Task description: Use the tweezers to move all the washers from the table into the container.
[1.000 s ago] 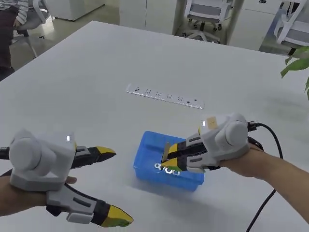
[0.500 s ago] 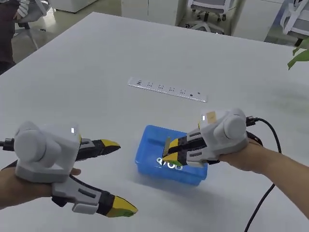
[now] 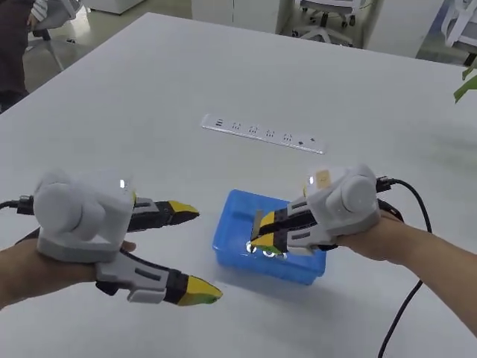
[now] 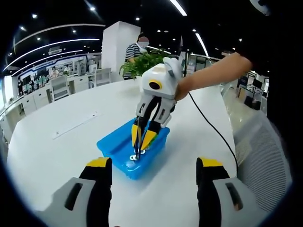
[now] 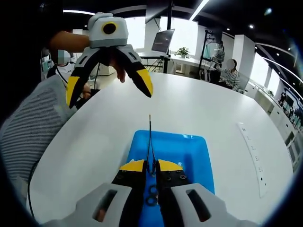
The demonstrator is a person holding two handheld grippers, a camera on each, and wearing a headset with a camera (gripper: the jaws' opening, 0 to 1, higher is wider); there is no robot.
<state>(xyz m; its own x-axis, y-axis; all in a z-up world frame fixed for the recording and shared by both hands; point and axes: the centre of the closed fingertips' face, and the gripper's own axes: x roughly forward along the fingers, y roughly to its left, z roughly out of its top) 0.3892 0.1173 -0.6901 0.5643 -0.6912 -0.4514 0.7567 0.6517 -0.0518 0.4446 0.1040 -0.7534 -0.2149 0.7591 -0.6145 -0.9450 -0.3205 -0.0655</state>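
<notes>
Right gripper (image 3: 257, 240) (image 5: 151, 166) hangs over the blue container (image 3: 237, 220) (image 5: 189, 151), jaws pinched tight on the tweezers (image 5: 149, 137) (image 4: 137, 142). The tweezers' long axis runs straight out along my jaws. Their thin tips point away from my right hand, across the container toward its left wall. I cannot tell whether the tips touch the floor.

Washers (image 3: 262, 250) (image 5: 152, 195) (image 4: 134, 156) lie in a small cluster inside the container, by its near wall, under my right jaws, which hide part of them in the head view.

Left gripper (image 3: 201, 253) (image 5: 109, 92) is just left of the container, jaws spread wide, holding nothing, aimed at it.

Since a second ago the view has shifted. The right gripper stays clamped over the container. The left one's upper tip looks slightly nearer the left wall.

A power strip (image 3: 262, 133) (image 5: 251, 146) lies on the table (image 3: 149, 89) well beyond the container. A cable (image 3: 406, 298) trails right of it, from my right gripper.
</notes>
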